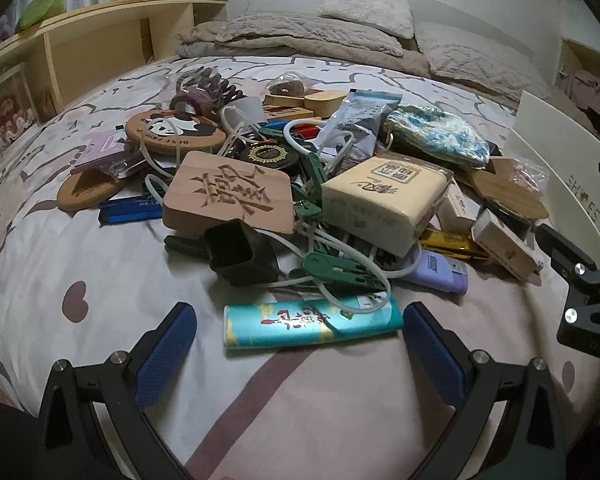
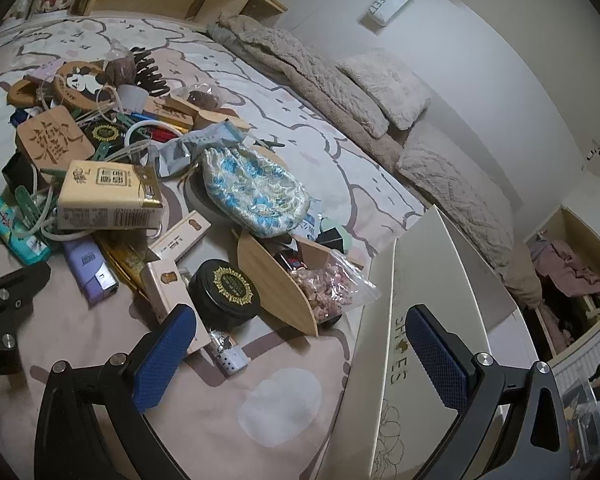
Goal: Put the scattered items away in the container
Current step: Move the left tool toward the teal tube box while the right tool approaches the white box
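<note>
While both spread wide, left hand-held gripper (image 1: 300, 322) flanks teal packet (image 1: 312, 326) — right hand-held gripper (image 2: 300, 332) empty

Right tongs (image 2: 300, 340) gape empty between black tin (image 2: 228, 292) and white box (image 2: 416, 320).

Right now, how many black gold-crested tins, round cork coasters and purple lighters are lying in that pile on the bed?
Black gold-crested tins: 2
Round cork coasters: 2
Purple lighter: 1
Total: 5
</note>
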Demonstrator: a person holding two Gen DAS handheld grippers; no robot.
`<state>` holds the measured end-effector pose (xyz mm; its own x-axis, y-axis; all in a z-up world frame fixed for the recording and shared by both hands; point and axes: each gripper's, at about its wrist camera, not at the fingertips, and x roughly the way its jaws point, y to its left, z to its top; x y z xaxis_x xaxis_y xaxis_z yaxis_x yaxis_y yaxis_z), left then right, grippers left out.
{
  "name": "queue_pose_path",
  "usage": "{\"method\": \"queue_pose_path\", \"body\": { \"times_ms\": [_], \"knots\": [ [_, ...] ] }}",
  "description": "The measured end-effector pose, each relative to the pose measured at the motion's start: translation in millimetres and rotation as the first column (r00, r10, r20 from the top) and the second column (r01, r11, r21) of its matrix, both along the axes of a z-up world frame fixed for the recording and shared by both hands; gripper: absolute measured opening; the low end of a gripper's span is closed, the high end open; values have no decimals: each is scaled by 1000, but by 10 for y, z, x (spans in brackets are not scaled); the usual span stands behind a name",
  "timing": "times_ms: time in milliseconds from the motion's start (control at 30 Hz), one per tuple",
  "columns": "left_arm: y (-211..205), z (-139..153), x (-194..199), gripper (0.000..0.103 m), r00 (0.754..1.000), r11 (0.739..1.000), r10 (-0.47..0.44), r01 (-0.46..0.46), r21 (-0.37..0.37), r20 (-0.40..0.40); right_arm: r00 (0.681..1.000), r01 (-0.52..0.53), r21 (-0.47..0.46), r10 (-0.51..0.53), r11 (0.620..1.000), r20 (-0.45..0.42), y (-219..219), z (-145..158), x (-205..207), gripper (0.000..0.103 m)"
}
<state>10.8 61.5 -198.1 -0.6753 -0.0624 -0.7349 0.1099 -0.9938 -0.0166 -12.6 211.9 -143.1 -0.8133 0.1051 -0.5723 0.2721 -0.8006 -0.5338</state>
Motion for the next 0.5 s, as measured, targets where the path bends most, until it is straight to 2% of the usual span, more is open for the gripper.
{"method": "queue_pose_path", "body": {
  "times_ms": [167,333,500],
  "knots": [
    [-9,12,48,98,1000,1000,-12,12,1,-5,999,46,-33,-47,998,-16,38,36,-57,103],
    [8,25,159,90,998,998,-57,57,-8,-15,993,119,-133,-118,984,18,134,75,-283,103],
    [-10,33,252,86,994,994,-109,109,-10,-17,995,100,-62,-99,993,22,45,-36,-371,103]
  ]
}}
